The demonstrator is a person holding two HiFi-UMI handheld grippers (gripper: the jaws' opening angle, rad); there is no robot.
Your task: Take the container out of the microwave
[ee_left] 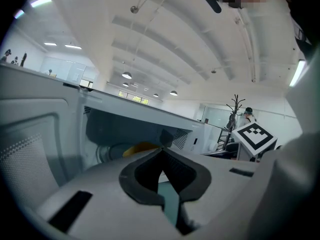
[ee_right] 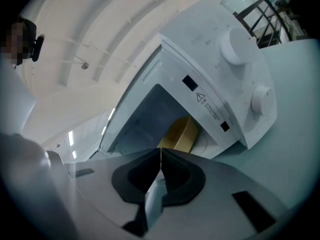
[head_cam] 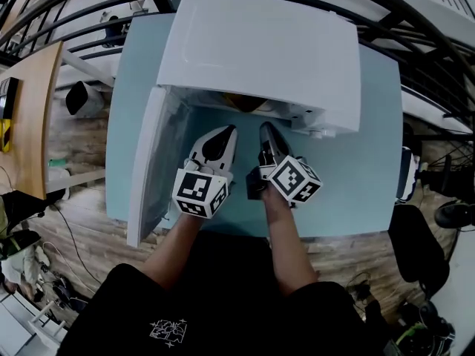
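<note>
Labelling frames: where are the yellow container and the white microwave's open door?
yellow container (ee_right: 181, 133): right gripper view, middle of its visible side.
white microwave's open door (head_cam: 151, 165): head view, inner face.

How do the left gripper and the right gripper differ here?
In the head view the left gripper shows its white top, while the right gripper is rolled and shows a dark side. The left gripper is nearer the open door; the right gripper is nearer the control panel. Both are shut and empty, pointing into the microwave.

microwave (head_cam: 260, 50): smooth white casing, faint sheen | table (head_cam: 356, 191): smooth matt | floor (head_cam: 82, 221): wood-look planks | container (ee_right: 181, 133): matt tan
</note>
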